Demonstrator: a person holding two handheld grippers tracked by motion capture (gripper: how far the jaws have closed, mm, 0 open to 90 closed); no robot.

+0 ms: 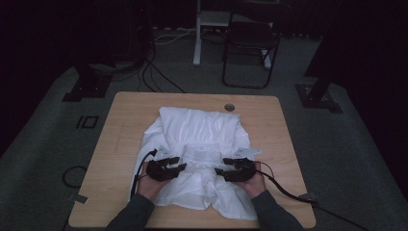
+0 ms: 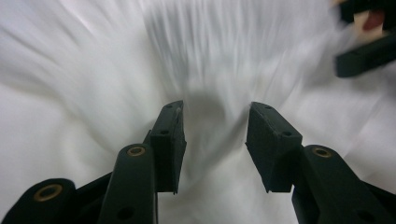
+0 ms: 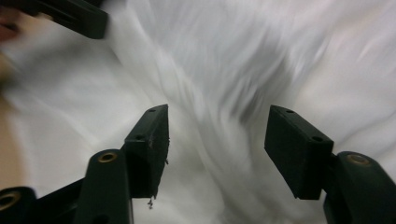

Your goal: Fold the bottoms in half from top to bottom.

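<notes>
white garment [image 1: 199,144] lies mid-table [image 1: 125,120]; your left tool [image 1: 180,166] and right tool [image 1: 220,169] sit on it, jaws parted, gripping nothing. next, pinch a fresh fold.

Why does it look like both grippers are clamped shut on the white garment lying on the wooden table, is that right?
Not quite. The left gripper and the right gripper both stand open over the white garment, with cloth showing in the gap and the pads not pressing on it; each gripper view shows this. The rest holds: the garment lies on the wooden table.
</notes>
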